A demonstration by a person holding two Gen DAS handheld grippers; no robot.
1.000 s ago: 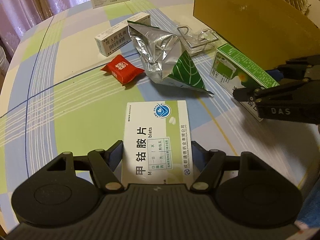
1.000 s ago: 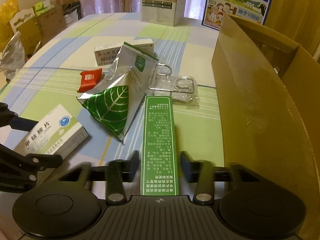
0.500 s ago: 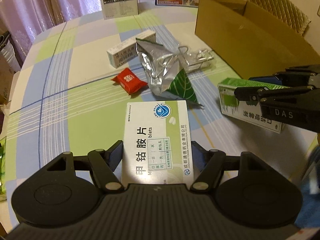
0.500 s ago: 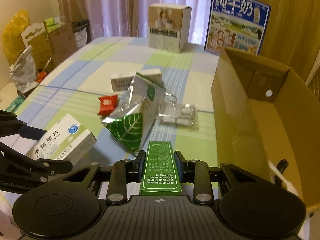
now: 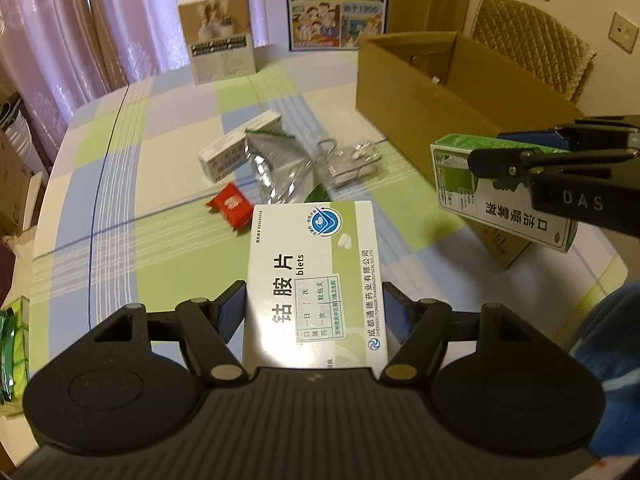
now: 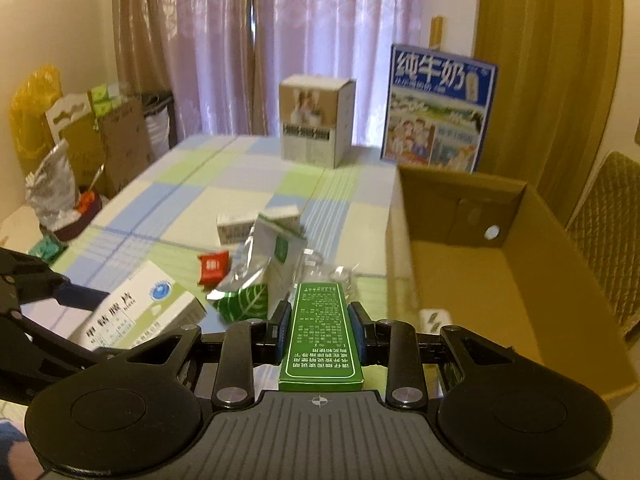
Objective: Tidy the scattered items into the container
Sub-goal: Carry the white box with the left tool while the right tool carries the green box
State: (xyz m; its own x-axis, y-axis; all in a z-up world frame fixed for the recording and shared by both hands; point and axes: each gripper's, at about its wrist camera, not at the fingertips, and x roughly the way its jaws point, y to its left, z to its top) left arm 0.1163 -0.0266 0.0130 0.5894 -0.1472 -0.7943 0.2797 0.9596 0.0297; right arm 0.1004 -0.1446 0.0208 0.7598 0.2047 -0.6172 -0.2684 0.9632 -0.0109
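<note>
A white tablet box (image 5: 316, 280) is pinched flat between the pads of the left gripper (image 5: 314, 312), while a slim green box (image 6: 322, 340) is clamped on its narrow sides by the right gripper (image 6: 320, 334). Both are held clear of the checked tablecloth (image 5: 120, 184). The carry to the cardboard box (image 6: 480, 280), open just right of the green box, appears under way; release over its opening is called for next.
</note>
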